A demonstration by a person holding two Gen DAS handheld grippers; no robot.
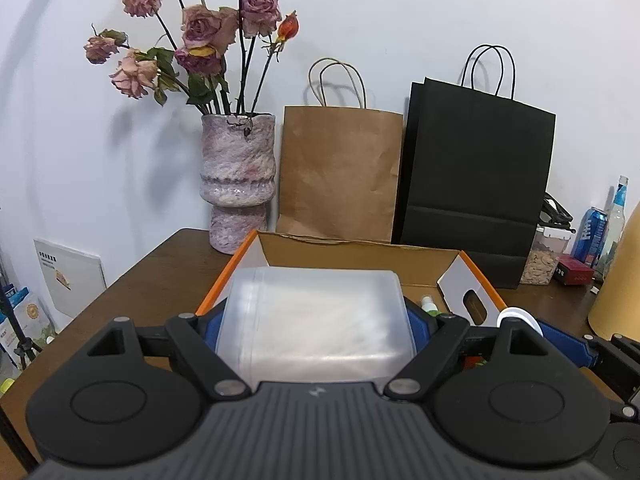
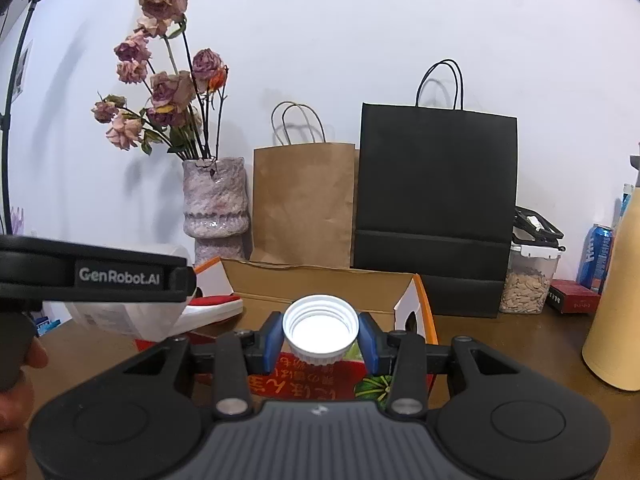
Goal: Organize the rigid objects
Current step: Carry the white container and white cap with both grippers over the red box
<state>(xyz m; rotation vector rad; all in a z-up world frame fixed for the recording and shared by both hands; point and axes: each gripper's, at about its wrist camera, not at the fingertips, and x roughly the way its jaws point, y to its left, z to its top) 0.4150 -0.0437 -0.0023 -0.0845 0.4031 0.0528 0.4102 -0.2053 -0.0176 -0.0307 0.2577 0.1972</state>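
My left gripper (image 1: 316, 320) is shut on a translucent plastic container (image 1: 316, 320) and holds it over the open cardboard box (image 1: 360, 254) with orange edges. My right gripper (image 2: 320, 338) is shut on a white screw cap (image 2: 320, 328), open side facing the camera, above the same box (image 2: 320, 280). The cap also shows in the left wrist view (image 1: 520, 316). The left gripper body (image 2: 96, 276) and its container (image 2: 132, 318) show at the left of the right wrist view. A small bottle (image 1: 429, 305) and colourful packets (image 2: 304, 380) lie in the box.
A vase of dried roses (image 1: 238, 184), a brown paper bag (image 1: 340, 176) and a black paper bag (image 1: 476, 184) stand behind the box on the brown table (image 1: 160, 272). A seed jar (image 2: 528, 280), blue can (image 2: 598, 256), red box (image 2: 572, 298) and tan cylinder (image 2: 616, 300) are at the right.
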